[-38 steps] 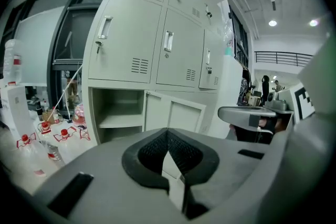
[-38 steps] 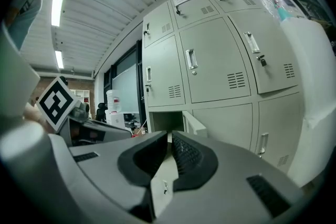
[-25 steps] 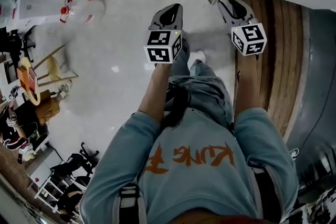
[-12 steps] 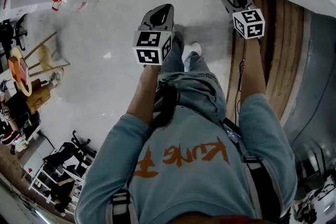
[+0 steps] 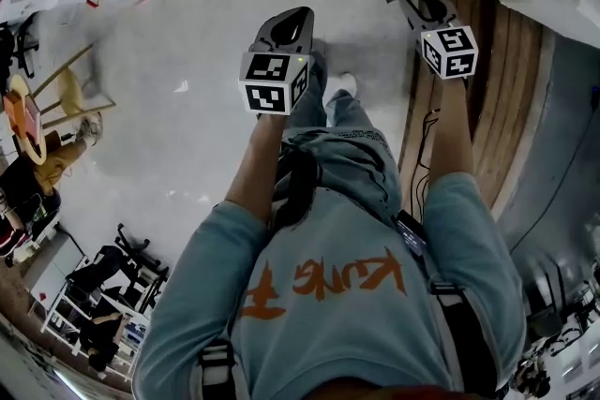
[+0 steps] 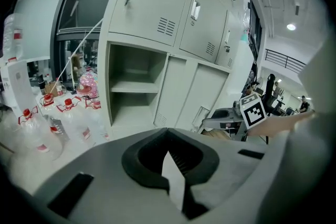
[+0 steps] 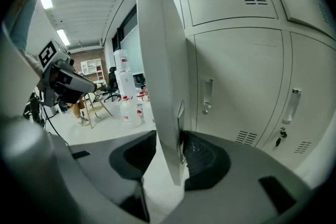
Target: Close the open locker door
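Open locker door [image 7: 160,60]: swung well out from the grey locker bank [image 7: 247,71], free edge turned toward the near side, latch plate low on that edge. In the head view, far and to the right, jutting out over the pale floor [image 5: 187,108]. In the left gripper view, gaping at the left of the bank with a shelf inside, an open compartment [image 6: 134,86], probably its own. Closed doors with handles above and to the right.

Straddling that free edge, the right gripper [image 7: 168,139], brought in low and edge-on. Presumably placed so as to catch the door by its thickness and steer it round toward the frame, not merely shove the flat face. Jaws wide, just opened and then eased in a touch, with the door edge between them. Right-hand pad [image 7: 205,157] against or very nearly against the latch side, left-hand pad [image 7: 131,157] clear of the other face. Not clamped, then.

Left gripper [image 6: 168,131]: well apart to the left, over bare floor, aimed toward the open compartment. Jaws together at the tips, gripping nothing, seemingly kept out of the door's swing. Far left, a cluster of big water bottles [image 6: 37,123] on the floor.
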Motion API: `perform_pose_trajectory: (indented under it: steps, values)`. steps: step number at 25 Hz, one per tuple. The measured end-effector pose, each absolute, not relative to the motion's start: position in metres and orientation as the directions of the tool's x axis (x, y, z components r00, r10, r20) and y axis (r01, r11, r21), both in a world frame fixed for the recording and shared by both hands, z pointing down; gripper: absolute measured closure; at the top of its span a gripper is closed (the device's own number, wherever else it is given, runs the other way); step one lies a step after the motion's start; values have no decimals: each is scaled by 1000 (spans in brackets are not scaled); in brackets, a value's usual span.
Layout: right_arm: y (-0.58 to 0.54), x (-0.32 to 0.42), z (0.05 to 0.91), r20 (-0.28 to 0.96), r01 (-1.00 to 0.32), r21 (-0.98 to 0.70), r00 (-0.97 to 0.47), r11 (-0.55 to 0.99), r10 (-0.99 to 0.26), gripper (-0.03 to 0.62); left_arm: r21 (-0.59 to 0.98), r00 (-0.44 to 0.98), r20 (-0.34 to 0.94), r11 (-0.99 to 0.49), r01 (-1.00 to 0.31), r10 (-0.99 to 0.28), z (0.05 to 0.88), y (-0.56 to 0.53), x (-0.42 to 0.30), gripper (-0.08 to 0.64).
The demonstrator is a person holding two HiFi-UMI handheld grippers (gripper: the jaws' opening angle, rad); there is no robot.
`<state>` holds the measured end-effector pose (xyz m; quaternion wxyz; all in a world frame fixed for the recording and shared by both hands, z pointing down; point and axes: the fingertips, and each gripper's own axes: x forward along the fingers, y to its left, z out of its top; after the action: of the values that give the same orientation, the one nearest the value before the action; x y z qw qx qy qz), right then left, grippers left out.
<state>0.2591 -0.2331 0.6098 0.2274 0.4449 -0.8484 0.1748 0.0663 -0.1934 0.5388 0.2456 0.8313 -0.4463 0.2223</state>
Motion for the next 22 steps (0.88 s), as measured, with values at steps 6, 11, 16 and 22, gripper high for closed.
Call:
perform_pose_trajectory:
  steps: [6,11,16,22]
  values:
    - [-227,228,612,561,-779,-90,-554,620,-615,436,236,495,592,-451,-861,-636,547,-198,55,541]
    - [-227,195,613,557,-740,-109,-598,664,-576,425,249,472,584,-408,-878,-660,550,-205,43,541]
    - [-227,155,611,546,-698,-143,-647,701,-532,414,257,438,577,-356,-899,-689,548,-213,23,541]
    - [-234,112,610,530,-661,-165,-685,732,-499,419,265,398,579,-298,-917,-711,551,-223,-2,541]
